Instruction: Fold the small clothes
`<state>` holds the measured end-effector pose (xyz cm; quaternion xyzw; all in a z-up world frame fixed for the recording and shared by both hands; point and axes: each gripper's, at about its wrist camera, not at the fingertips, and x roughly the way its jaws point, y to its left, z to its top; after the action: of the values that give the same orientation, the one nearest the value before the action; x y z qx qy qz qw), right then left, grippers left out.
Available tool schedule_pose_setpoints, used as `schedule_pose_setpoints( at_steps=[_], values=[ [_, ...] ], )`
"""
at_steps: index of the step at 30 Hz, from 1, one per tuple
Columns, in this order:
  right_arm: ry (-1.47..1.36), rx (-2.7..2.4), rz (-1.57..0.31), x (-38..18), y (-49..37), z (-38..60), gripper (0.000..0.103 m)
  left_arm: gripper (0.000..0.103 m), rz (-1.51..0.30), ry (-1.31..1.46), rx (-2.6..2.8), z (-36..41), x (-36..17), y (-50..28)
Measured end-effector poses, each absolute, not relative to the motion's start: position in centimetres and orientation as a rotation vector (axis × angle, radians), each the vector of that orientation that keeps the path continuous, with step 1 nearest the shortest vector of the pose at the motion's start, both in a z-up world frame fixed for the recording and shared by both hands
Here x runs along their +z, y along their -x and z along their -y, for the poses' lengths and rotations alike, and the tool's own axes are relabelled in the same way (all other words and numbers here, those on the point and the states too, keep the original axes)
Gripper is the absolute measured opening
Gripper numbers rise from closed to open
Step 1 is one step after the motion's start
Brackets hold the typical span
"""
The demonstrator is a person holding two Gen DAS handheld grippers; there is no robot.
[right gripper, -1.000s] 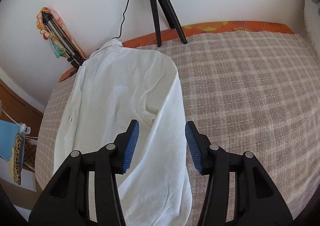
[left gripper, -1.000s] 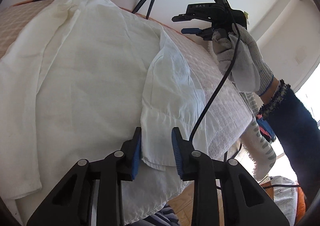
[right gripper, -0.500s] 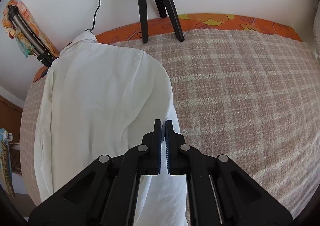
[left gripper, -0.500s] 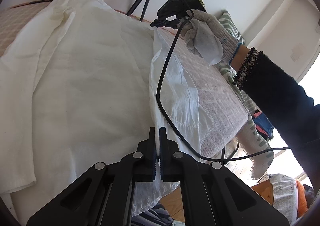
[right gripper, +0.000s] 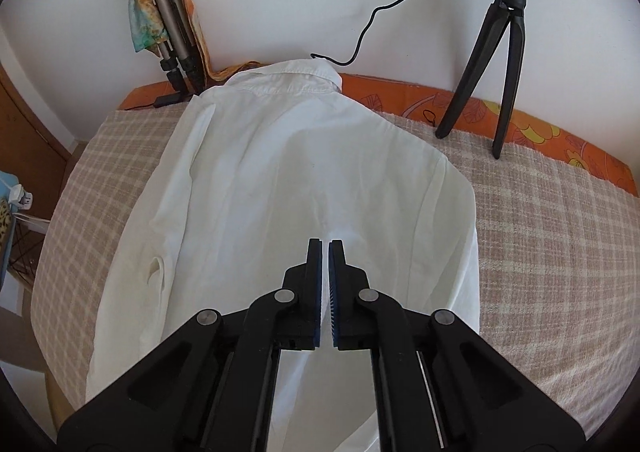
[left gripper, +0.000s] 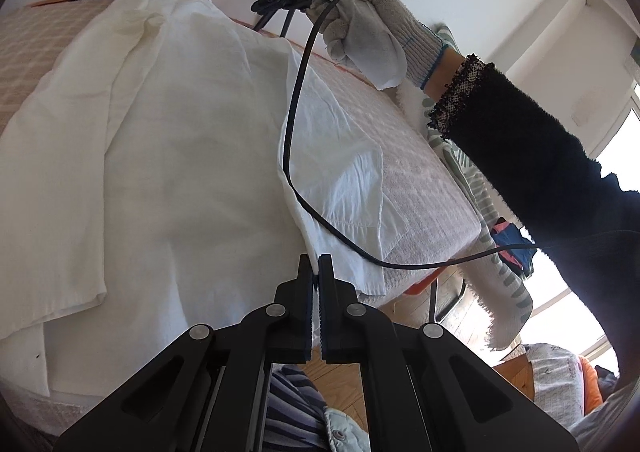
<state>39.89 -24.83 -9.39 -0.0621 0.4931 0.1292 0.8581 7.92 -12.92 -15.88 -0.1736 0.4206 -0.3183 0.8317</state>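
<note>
— So, what have the grippers got?

— Nearest me, the left gripper (left gripper: 315, 266) has its black fingers pressed together on the folded side edge of the white shirt (left gripper: 168, 156), down near the hem. The right gripper (right gripper: 325, 252) looks pinched on a ridge of the same shirt (right gripper: 280, 172) higher up the body; its blue ribbed pads are almost touching, with cloth pulled up between them.

— How does the shirt look?

— Thin, woven, softly creased, a little translucent where the light comes through. It lies back up on the bed cover (right gripper: 560, 272), a nubbly beige-and-cream check. One sleeve is folded in over the body, its cuff a squarish flap lying towards the bed's edge.

— And which way does it run?

— Lengthways away from the right gripper: hem near, collar far, almost touching the wall. The orange flowered mattress edge (right gripper: 520, 124) shows beyond it.

— Anything past that?

— A black tripod (right gripper: 500, 52) stands on the bed to the right, and a folded grey tripod (right gripper: 168, 24) leans in the left corner.
</note>
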Motion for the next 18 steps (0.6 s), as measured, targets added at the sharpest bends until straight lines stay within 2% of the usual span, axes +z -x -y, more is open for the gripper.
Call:
schedule_pose_setpoints(
  at_steps=[2,3,6,7,9,10,12,13,14,15,16,18],
  values=[
    [0.159,0.196,-1.020,-8.9,-40.1,26.3,0.052,0.001,-0.888,0.361,-0.659,12.5,-15.9,-8.2],
    [0.159,0.149,-1.002,-8.5,-40.3,27.5,0.055,0.006,-0.897,0.369,-0.644,12.4,-16.0,-8.4],
    [0.066,0.073,-1.020,-8.3,-41.0,31.6,0.055,0.031,-0.913,0.408,-0.612,12.2,-16.6,-9.3],
    [0.033,0.073,-1.044,-8.8,-41.1,32.7,0.055,0.032,-0.913,0.408,-0.598,12.2,-16.8,-9.5],
    [-0.001,0.103,-1.103,-10.2,-41.4,33.8,0.051,0.032,-0.913,0.399,-0.594,12.5,-16.8,-10.1],
    [0.004,0.104,-1.116,-10.8,-41.4,33.9,0.044,0.032,-0.909,0.393,-0.599,12.7,-16.8,-10.3],
    [0.011,0.112,-1.138,-12.0,-41.4,33.7,0.022,0.032,-0.901,0.372,-0.606,13.0,-16.9,-10.6],
    [0.001,0.117,-1.151,-12.5,-41.5,33.7,0.006,0.030,-0.896,0.365,-0.612,13.2,-16.9,-10.8],
    [-0.012,0.123,-1.164,-13.0,-41.4,33.7,0.005,0.027,-0.892,0.364,-0.631,13.4,-16.9,-10.8],
    [-0.012,0.122,-1.161,-13.3,-41.3,33.5,0.003,0.011,-0.891,0.377,-0.657,13.5,-17.0,-11.0],
    [0.001,0.112,-1.154,-13.3,-41.2,33.3,0.003,0.000,-0.887,0.407,-0.688,13.4,-17.1,-11.1],
    [0.003,0.129,-1.130,-12.4,-40.8,32.9,0.002,0.000,-0.882,0.429,-0.687,13.1,-17.2,-11.3]
  ],
)
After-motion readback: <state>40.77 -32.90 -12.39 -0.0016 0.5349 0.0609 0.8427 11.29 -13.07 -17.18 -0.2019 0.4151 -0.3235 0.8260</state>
